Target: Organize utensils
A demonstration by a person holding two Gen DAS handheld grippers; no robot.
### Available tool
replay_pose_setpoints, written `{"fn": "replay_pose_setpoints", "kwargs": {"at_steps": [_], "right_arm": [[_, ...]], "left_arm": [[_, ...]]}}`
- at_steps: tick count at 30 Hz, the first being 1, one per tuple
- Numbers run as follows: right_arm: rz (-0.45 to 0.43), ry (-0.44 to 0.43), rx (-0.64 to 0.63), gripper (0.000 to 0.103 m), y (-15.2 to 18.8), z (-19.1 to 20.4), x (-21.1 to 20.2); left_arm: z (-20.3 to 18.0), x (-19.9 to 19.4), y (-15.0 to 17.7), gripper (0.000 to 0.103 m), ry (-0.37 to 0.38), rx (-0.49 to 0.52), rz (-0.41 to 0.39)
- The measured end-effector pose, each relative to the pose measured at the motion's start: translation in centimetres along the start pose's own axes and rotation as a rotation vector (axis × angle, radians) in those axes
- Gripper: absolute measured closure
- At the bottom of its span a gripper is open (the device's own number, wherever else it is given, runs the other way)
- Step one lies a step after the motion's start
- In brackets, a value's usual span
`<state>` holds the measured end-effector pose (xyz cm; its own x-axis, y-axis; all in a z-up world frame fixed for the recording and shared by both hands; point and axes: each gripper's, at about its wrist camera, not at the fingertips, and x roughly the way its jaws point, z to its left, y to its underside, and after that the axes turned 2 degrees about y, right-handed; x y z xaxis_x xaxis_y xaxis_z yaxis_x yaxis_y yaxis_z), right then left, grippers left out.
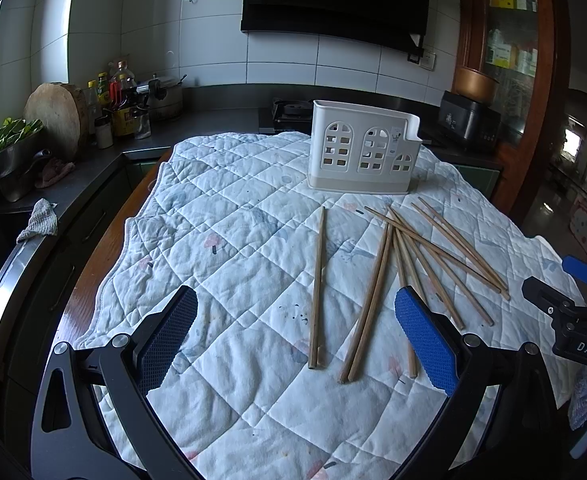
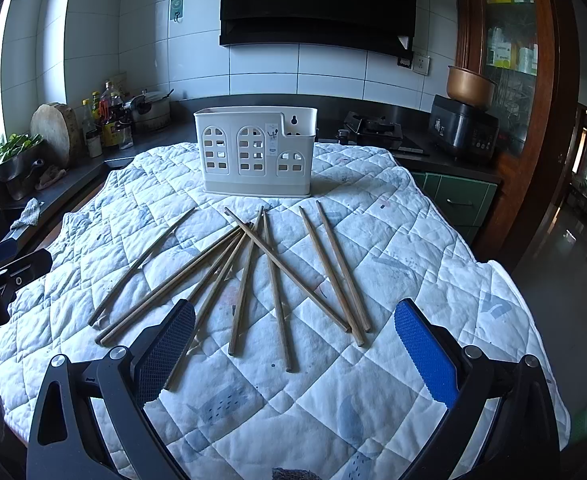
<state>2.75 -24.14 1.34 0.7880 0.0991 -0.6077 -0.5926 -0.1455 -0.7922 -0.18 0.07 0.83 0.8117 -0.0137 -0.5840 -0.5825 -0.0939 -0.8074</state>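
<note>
Nearest in each wrist view are the tongs themselves: the left gripper (image 1: 295,334) and the right gripper (image 2: 293,346) both have their blue-padded fingers spread wide apart, holding nothing, above a quilted white cloth (image 2: 413,240) that covers the table. Just beyond them the wooden chopsticks (image 2: 253,276) lie loose on the cloth, fanned out with several crossing one another near the middle. One chopstick (image 1: 317,288) lies alone to the left of the heap, apart from the rest. Beyond the chopsticks stands the white utensil holder (image 2: 255,156), upright on the cloth, its front cut with window-shaped holes; it looks empty, though its inside is mostly hidden. Far behind, a dark counter (image 2: 433,160) runs along the tiled wall, with bottles (image 2: 107,116) at the left and a black cooker (image 2: 463,130) at the right.
</note>
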Motion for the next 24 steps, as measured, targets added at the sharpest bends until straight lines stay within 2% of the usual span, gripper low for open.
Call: {"fn": "replay_pose_setpoints", "kwargs": {"at_steps": [16,24], "right_arm": [[0.023,0.002,-0.009,0.006,0.2,-0.4,1.8],[0.057,-0.037,-0.010,0.006,0.0,-1.2,3.8]], "left_arm": [[0.4,2.3,-0.1,0.005,-0.004,-0.026,0.049],[0.9,4.4,0.2,0.005,-0.008,-0.042,0.094]]}}
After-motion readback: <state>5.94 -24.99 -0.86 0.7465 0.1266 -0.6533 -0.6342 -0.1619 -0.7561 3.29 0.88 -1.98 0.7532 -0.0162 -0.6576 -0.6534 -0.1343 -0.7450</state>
